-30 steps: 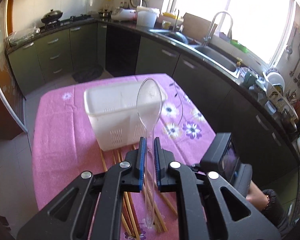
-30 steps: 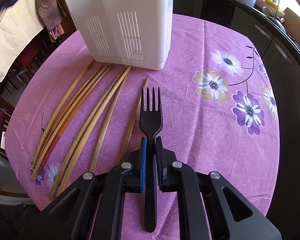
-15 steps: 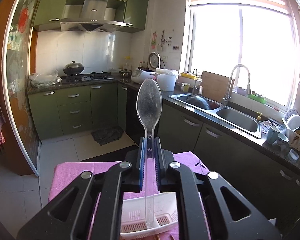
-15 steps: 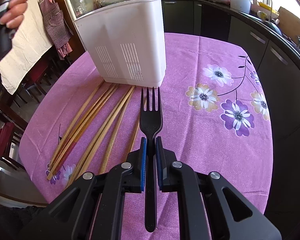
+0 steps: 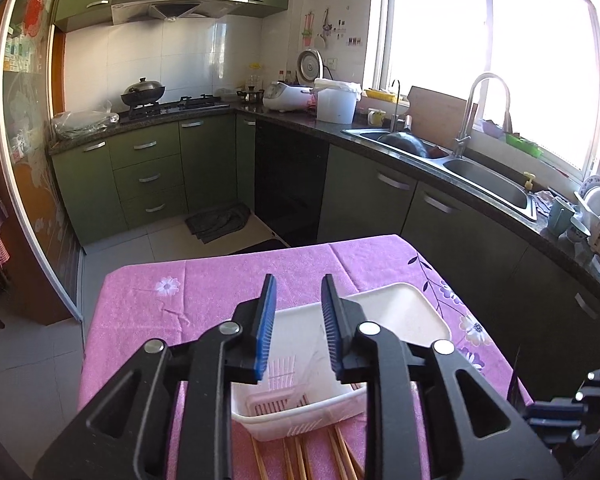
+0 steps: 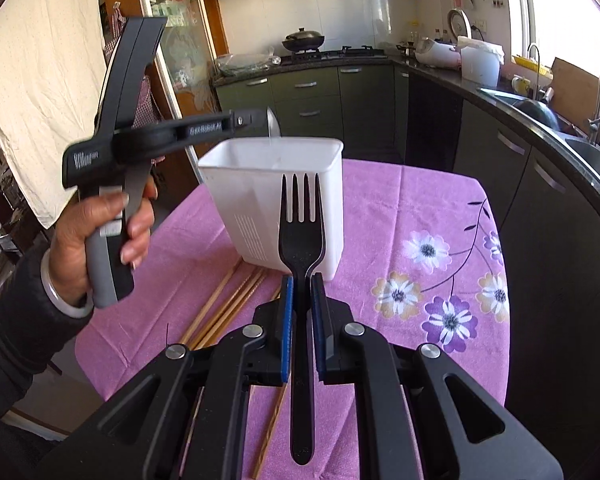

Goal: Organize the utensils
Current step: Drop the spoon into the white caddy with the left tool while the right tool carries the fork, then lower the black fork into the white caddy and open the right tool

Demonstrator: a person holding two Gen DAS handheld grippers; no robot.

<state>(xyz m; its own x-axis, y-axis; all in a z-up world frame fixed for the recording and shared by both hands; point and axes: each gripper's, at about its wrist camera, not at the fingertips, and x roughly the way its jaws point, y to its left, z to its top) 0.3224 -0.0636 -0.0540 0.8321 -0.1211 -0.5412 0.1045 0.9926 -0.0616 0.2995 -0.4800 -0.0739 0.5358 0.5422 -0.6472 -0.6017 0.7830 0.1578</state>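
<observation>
A white plastic utensil holder (image 5: pixel 404 312) (image 6: pixel 260 168) stands on the pink flowered tablecloth (image 5: pixel 140 304). My left gripper (image 5: pixel 298 320) is open and empty, right above the holder's open top; it also shows in the right wrist view (image 6: pixel 256 120). A clear plastic spoon (image 6: pixel 273 126) stands in the holder, bowl up, by the left fingertips. My right gripper (image 6: pixel 301 300) is shut on a black plastic fork (image 6: pixel 302 232), held above the table in front of the holder. Several wooden chopsticks (image 6: pixel 228 304) (image 5: pixel 300 456) lie on the cloth by the holder.
Green kitchen cabinets (image 5: pixel 148 176) and a dark counter with a sink (image 5: pixel 484 184) run behind and to the right of the table. A cloth hangs at the left (image 6: pixel 40 92). The table's far edge (image 5: pixel 260 258) drops to a tiled floor.
My left gripper has opened and let the clear spoon go into the holder. My right gripper has risen from the table with the fork, and now faces the holder level.
</observation>
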